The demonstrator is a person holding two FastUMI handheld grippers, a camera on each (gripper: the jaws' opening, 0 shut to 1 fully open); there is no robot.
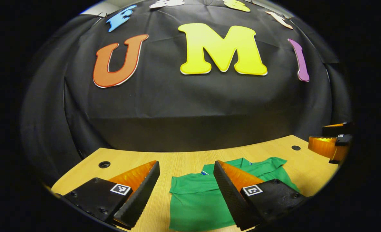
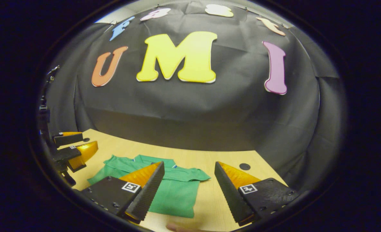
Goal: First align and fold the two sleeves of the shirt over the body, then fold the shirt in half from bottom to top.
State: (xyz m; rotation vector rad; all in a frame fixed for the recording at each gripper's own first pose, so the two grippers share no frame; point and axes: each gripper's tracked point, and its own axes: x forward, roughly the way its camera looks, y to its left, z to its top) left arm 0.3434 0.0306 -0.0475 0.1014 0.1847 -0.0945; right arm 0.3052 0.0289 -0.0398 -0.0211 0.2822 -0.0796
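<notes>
A green polo shirt (image 1: 197, 199) lies flat on the wooden table (image 1: 129, 158), collar toward the far wall, with fabric folded in over its body. My left gripper (image 1: 186, 165) hovers open over the shirt's left edge, nothing between its fingers. In the right gripper view the same shirt (image 2: 177, 190) lies left of centre, and my right gripper (image 2: 189, 164) hangs open above its right edge, holding nothing. Each gripper also appears in the other's view: the right gripper (image 1: 330, 145) at the far right, the left gripper (image 2: 74, 149) at the far left, both above the table.
The table has round cable holes (image 1: 104, 164) (image 1: 296, 148) (image 2: 244, 166) near its back edge. The black cloth wall stands right behind the table. A fingertip of a hand (image 2: 177, 227) shows at the near edge of the right gripper view.
</notes>
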